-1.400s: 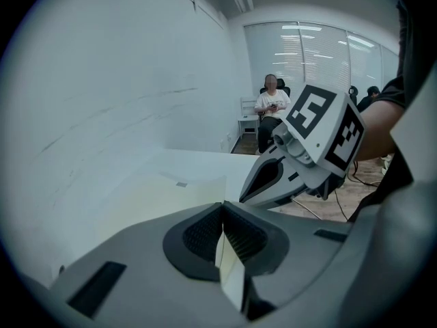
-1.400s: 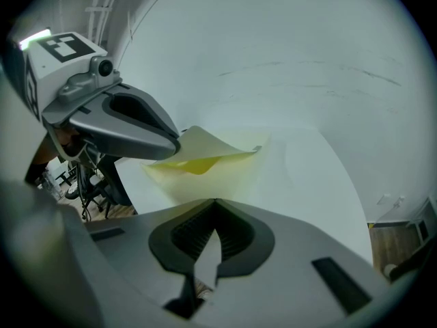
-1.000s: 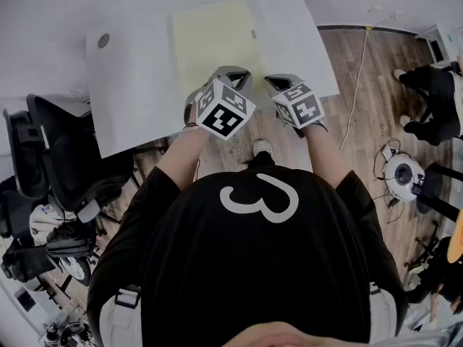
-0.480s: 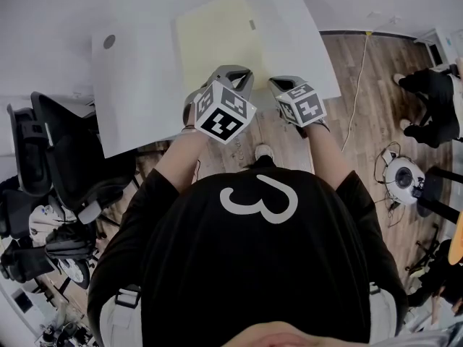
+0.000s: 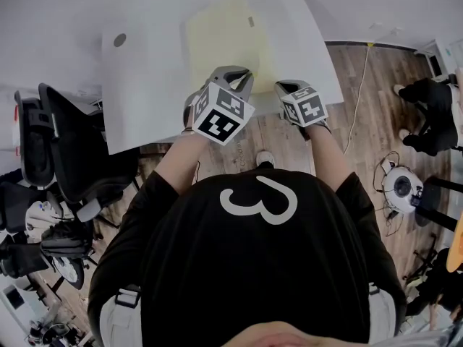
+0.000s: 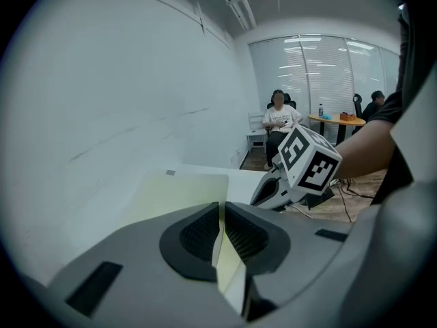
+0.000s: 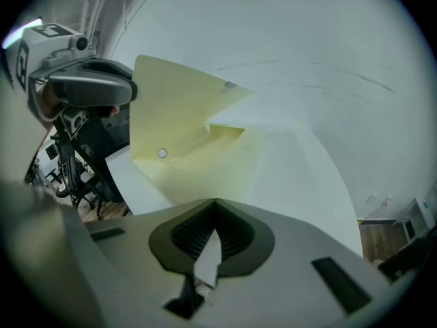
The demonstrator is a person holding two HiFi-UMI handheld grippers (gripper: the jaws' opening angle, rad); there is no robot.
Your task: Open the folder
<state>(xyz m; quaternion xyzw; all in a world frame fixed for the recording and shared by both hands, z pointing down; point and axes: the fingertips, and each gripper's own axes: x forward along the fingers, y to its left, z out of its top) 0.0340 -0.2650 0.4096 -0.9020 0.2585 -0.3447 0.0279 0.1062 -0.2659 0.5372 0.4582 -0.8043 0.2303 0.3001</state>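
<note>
Folder (image 5: 221,38) edge pinched — left tool (image 6: 220,217), right tool (image 7: 213,227)

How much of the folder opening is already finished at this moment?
Done: both grippers have a hold, the left gripper on the front cover, the right gripper on the back cover. In hand: the front cover is lifted partway, the inside showing. Left: swinging it fully open onto the table.

A white table (image 5: 145,100) stands on wood floor (image 5: 369,107), black office chairs (image 5: 79,157) beside it, blinded windows (image 6: 328,67) beyond.
</note>
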